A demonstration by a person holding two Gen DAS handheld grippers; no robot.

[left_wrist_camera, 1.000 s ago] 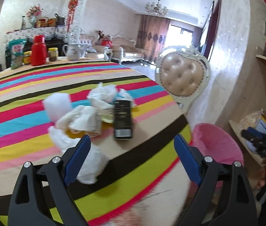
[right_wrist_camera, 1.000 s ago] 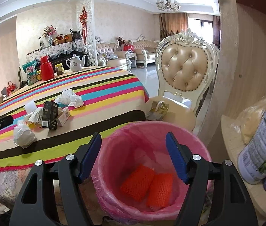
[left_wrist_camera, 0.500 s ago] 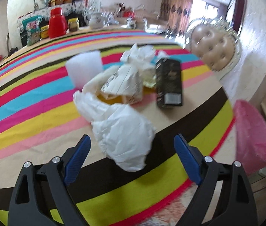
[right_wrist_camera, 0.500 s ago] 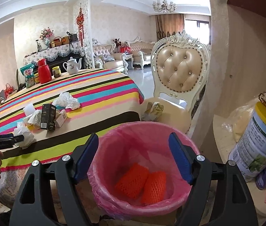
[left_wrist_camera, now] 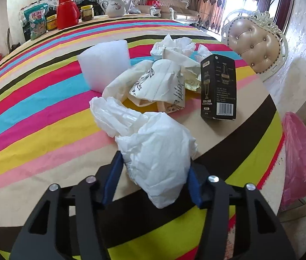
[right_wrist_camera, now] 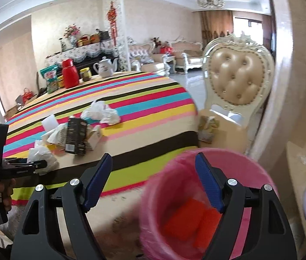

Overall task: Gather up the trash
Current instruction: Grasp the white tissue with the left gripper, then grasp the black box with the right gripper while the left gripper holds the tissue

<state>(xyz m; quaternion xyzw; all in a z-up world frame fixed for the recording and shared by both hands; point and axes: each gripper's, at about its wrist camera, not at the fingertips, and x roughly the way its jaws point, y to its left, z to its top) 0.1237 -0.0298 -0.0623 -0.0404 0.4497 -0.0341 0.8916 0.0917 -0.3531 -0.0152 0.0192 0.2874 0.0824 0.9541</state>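
Orange wads [right_wrist_camera: 193, 221] in the pink bin [right_wrist_camera: 259, 169] — right view only — left tool [left_wrist_camera: 153, 179] just closed, clamping white paper [left_wrist_camera: 159, 158].

Round table [left_wrist_camera: 34, 130] under a striped multicolour cloth, crumpled white plastic bag [left_wrist_camera: 153, 151] near its near edge, black box [left_wrist_camera: 218, 86], white foam block [left_wrist_camera: 105, 67] and crumpled paper wrappers [left_wrist_camera: 161, 82] behind, red flask [left_wrist_camera: 67, 10], jars, teapot [left_wrist_camera: 115, 7] at far edge.

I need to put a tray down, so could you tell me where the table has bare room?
The striped tablecloth is bare left of the foam block, up to the red flask. Around the black box and white bag it is crowded.
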